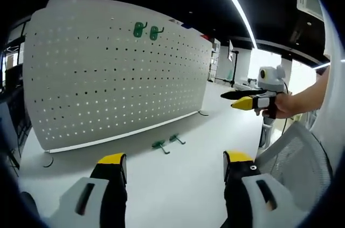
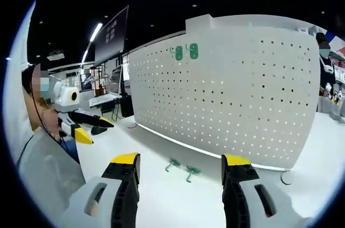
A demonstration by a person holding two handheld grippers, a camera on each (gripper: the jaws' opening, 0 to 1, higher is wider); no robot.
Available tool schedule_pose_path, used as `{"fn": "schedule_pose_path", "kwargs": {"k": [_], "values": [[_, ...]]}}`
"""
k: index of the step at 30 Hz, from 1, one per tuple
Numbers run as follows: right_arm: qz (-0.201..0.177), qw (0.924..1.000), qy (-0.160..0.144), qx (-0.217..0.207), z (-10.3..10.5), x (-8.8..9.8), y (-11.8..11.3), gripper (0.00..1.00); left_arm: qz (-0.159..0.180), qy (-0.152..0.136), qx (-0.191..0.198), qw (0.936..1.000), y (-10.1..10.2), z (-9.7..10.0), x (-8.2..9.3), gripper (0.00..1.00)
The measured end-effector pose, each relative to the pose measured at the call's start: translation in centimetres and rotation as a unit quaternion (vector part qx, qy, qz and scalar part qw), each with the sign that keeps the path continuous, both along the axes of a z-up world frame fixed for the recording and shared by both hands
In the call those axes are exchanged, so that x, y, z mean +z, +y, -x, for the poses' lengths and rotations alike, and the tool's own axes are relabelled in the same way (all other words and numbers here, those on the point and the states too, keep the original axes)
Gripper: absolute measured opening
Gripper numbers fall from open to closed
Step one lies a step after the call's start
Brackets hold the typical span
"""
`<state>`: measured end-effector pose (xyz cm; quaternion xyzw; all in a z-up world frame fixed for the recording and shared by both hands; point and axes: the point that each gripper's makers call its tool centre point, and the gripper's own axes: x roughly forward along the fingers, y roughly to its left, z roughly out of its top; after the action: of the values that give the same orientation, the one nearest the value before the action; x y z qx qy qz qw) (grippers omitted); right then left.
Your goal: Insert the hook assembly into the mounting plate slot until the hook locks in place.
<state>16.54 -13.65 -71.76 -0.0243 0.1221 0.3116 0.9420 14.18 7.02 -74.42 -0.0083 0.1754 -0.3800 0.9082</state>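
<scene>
Both tongs, left (image 1: 175, 168) and right (image 2: 180, 170), were spread and held nothing. Two hooks (image 1: 167, 143) lay low in the middle, near the board (image 1: 108, 77). Picking up looked like the step; next, close on one hook.

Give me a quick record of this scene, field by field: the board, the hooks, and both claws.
Board: white pegboard standing upright on the white table
Hooks on board: two green hooks side by side near its top
Hooks on table: two green hooks lying in front of the board
Left claw: open, empty, above the table
Right claw: open, empty, pointing at the loose hooks
</scene>
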Motion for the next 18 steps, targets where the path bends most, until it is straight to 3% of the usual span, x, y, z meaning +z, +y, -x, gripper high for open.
{"fn": "schedule_pose_path", "kwargs": {"k": [18], "values": [[0.009, 0.9993, 0.038, -0.002, 2.8, -2.4, -1.4, 0.59, -0.007, 0.007, 0.0, 1.0, 1.2, 0.3, -0.2, 0.75]]}}
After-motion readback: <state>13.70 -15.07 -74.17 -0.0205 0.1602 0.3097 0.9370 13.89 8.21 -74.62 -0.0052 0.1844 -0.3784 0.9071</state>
